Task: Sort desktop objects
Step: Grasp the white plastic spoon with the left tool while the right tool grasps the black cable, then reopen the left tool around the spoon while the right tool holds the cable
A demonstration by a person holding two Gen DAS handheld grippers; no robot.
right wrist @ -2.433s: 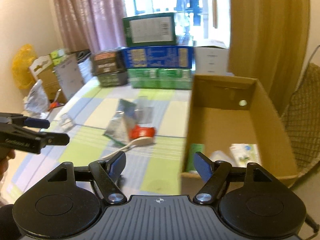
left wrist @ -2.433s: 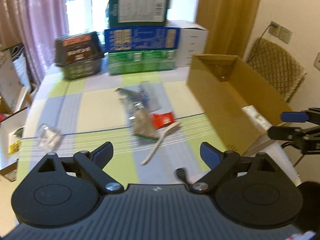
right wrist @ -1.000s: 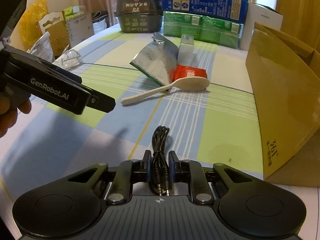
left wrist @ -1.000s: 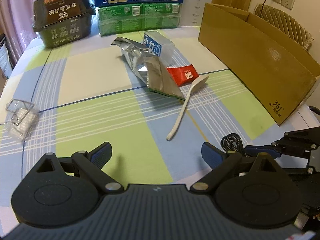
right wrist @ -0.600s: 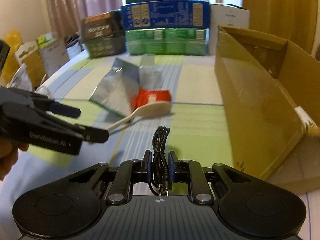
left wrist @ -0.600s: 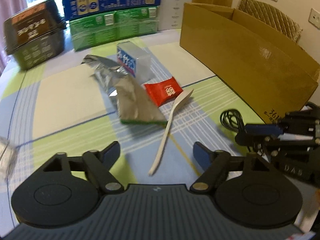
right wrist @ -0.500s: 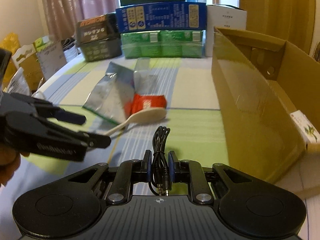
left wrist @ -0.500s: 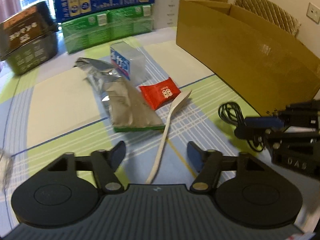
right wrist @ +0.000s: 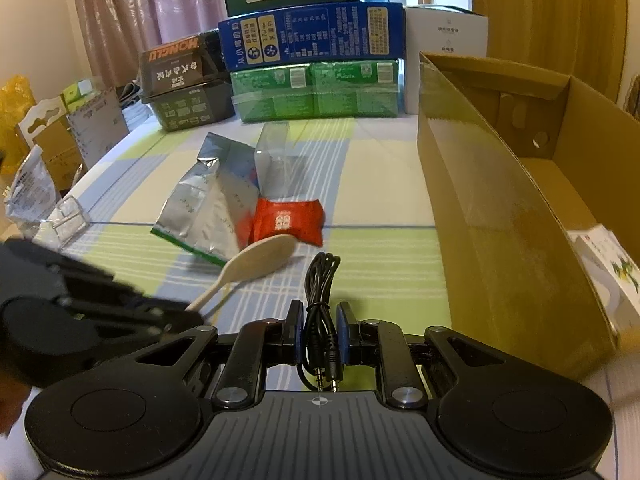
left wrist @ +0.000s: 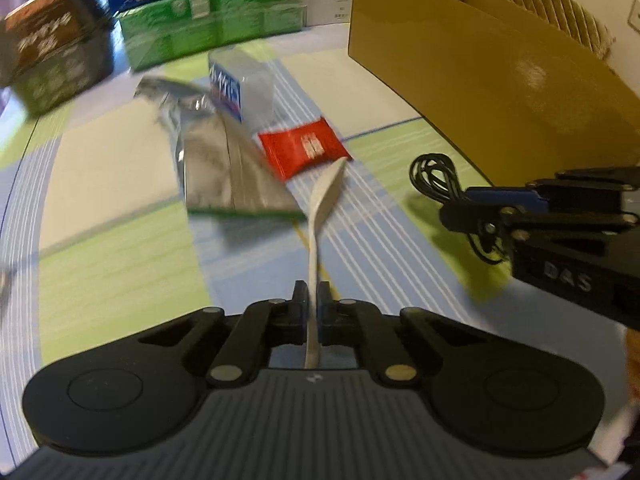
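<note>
Two grabs underway: left gripper (left wrist: 311,312) pinches the spoon (left wrist: 325,196) handle, bowl beside the red packet (left wrist: 303,147); right gripper (right wrist: 319,330) clamps the coiled audio cable (right wrist: 320,280). Cardboard box (right wrist: 496,216) on the table's right edge holds some items; foil pouch (right wrist: 204,216), clear box (right wrist: 272,164) and packet remain mid-table.

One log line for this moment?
left claw: shut on spoon | right claw: shut on cable | cardboard box: open, nearby

- Stacked blue carton (right wrist: 311,37) on green cartons (right wrist: 316,91) at the table's far edge.
- Dark noodle box (right wrist: 182,80) beside them, toward the far left corner.
- Pink curtain (right wrist: 132,12) behind.
</note>
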